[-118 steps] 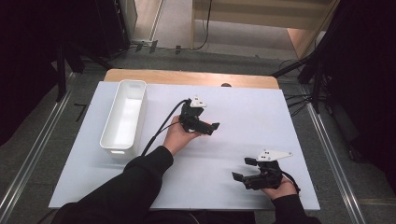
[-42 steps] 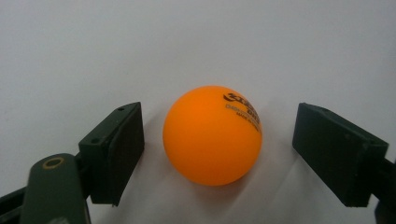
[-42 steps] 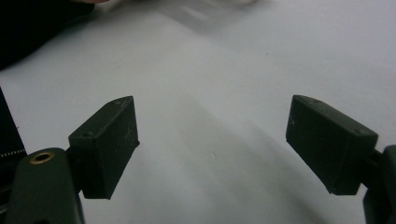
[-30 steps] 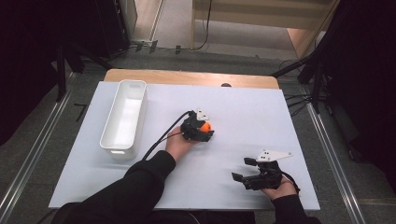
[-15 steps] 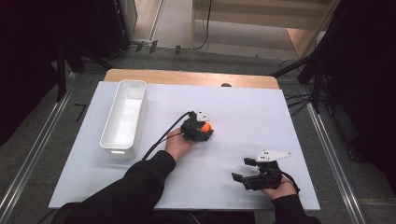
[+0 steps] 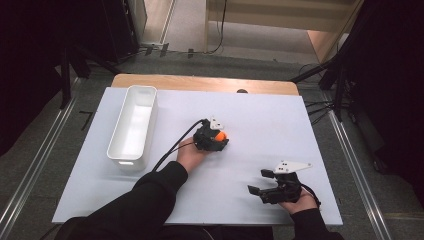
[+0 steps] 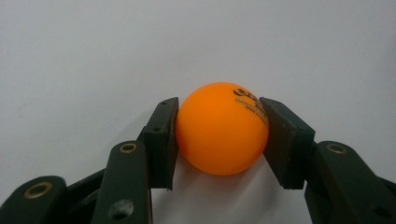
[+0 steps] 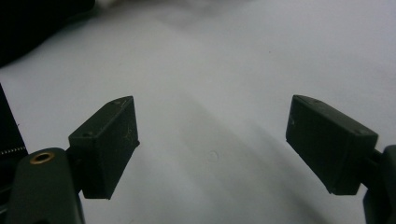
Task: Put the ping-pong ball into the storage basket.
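Note:
An orange table-tennis ball [image 7: 222, 128] with black print rests on the white tabletop, and both pads of my left gripper [image 7: 219, 106] press against its sides. From above, the ball [image 6: 221, 135] peeks out of the left gripper [image 6: 218, 139] near the middle of the table, with a hand and a dark sleeve behind it. My right gripper [image 6: 260, 182] lies low at the near right, jaws wide apart and pointing left. In the right gripper view, the right gripper [image 8: 212, 128] has only bare white surface between its pads.
A long white bin [image 6: 148, 122] stands at the left of the white board [image 6: 280, 120], its long side running front to back. A black cable trails from the left gripper toward the person. A wooden strip [image 6: 200, 83] edges the far side.
Compared with the oldest frame, the left gripper sits slightly nearer the person and an orange ball shows in its jaws. Over the last second nothing visibly moves. The right gripper stays put.

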A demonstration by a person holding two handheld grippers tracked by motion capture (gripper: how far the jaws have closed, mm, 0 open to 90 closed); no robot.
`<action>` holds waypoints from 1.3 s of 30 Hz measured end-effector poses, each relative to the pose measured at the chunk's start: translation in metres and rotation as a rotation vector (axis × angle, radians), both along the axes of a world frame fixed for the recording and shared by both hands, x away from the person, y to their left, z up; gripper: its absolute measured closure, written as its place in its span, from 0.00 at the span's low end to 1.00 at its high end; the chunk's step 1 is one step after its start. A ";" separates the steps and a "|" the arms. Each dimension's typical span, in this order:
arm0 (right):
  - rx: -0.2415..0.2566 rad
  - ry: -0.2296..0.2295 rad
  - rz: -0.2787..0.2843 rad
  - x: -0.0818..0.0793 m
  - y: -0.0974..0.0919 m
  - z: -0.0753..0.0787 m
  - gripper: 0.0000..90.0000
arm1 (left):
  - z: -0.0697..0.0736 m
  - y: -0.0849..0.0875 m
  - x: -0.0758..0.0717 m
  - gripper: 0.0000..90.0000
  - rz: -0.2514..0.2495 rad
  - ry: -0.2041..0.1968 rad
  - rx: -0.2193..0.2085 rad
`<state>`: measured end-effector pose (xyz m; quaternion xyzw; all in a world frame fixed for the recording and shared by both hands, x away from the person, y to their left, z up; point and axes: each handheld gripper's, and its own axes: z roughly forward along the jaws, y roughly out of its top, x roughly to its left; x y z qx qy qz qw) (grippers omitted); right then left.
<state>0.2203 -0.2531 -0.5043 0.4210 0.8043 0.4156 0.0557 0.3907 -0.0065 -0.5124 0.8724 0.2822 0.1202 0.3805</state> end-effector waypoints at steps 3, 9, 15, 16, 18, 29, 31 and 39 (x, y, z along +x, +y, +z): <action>-0.002 -0.002 0.002 0.000 0.000 0.000 0.17 | 0.002 0.000 -0.001 0.57 -0.008 -0.007 -0.006; -0.001 -0.002 0.001 0.000 0.000 0.000 0.17 | 0.008 0.001 -0.001 0.57 -0.015 -0.011 -0.013; -0.001 -0.002 0.003 0.000 0.000 0.000 0.17 | 0.016 0.001 -0.004 0.57 -0.024 -0.013 -0.032; -0.001 -0.002 0.003 0.000 0.000 0.000 0.17 | 0.016 0.001 -0.004 0.56 -0.024 -0.013 -0.032; -0.001 -0.002 0.003 0.000 0.000 0.000 0.17 | 0.020 0.002 -0.005 0.57 -0.032 -0.023 -0.024; 0.000 -0.004 0.007 0.001 0.000 0.000 0.17 | 0.036 0.007 -0.009 0.56 -0.043 -0.001 -0.057; 0.000 -0.004 0.007 0.001 0.001 0.000 0.17 | 0.038 0.008 -0.009 0.56 -0.049 0.003 -0.057; 0.001 -0.003 0.007 0.001 0.001 0.000 0.17 | 0.044 0.009 -0.010 0.56 -0.063 0.016 -0.065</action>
